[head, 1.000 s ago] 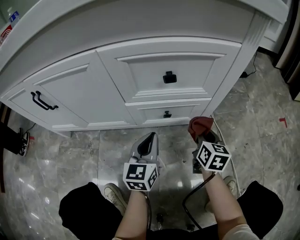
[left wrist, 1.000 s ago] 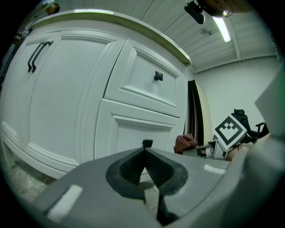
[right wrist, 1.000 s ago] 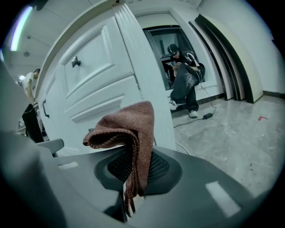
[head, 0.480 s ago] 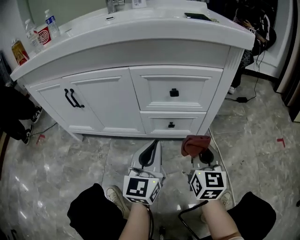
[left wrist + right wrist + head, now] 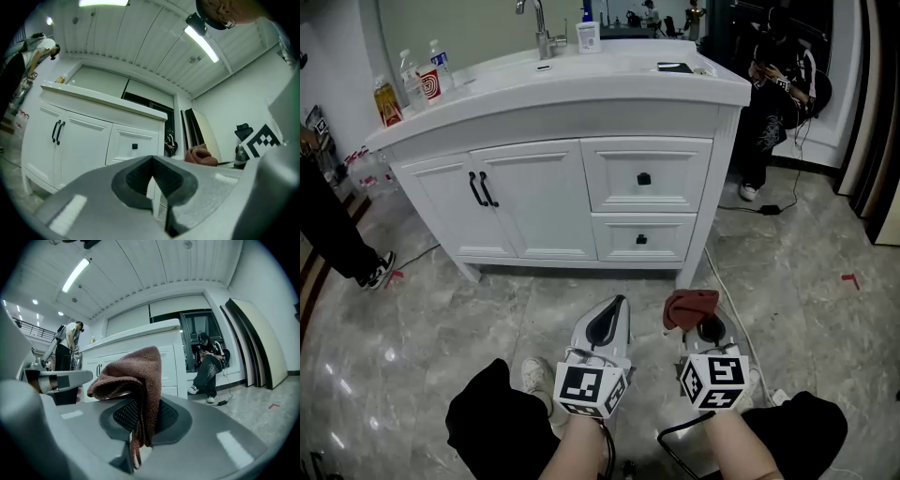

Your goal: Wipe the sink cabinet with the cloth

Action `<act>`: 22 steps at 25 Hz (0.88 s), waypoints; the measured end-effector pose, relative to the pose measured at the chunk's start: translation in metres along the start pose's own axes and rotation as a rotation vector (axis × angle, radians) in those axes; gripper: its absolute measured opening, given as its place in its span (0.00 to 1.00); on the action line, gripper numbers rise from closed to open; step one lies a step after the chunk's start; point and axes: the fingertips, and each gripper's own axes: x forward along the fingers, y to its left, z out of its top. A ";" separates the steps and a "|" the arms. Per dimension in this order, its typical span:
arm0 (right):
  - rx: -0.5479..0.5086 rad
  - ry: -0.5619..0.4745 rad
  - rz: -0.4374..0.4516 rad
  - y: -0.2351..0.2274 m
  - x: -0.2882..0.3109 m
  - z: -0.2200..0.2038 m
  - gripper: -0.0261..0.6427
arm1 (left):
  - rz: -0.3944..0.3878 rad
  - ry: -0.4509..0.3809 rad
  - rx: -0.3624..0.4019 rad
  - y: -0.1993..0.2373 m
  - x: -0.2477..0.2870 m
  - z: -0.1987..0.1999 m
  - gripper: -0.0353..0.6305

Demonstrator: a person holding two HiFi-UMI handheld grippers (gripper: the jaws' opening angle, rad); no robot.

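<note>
The white sink cabinet (image 5: 581, 192) stands ahead, with two doors on black handles and two drawers with black knobs; it also fills the left gripper view as the cabinet (image 5: 89, 140) front. My right gripper (image 5: 698, 323) is shut on a reddish-brown cloth (image 5: 689, 307), held low over the floor, well short of the cabinet. In the right gripper view the cloth (image 5: 136, 376) is folded and pinched between the jaws. My left gripper (image 5: 609, 319) hangs beside it, shut, with nothing in it.
Bottles (image 5: 422, 80), a faucet (image 5: 539, 28) and a dark flat item (image 5: 675, 67) sit on the countertop. A person in black (image 5: 773, 84) sits right of the cabinet, with cables (image 5: 741, 281) on the marble floor. Another person's leg (image 5: 337, 234) stands at the left.
The view has pulled back and tilted up, so the whole cabinet and countertop show now. Both grippers sit lower in the frame, farther from the cabinet; the cloth stays clamped.
</note>
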 end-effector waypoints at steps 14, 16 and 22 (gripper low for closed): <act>0.075 -0.029 0.012 0.032 -0.075 0.008 0.16 | -0.053 -0.017 0.127 -0.037 -0.077 0.034 0.05; 0.073 -0.040 0.013 0.035 -0.077 0.013 0.16 | -0.048 -0.018 0.118 -0.036 -0.079 0.036 0.05; 0.038 -0.045 0.006 0.043 -0.075 0.014 0.15 | -0.055 -0.011 0.115 -0.033 -0.082 0.033 0.05</act>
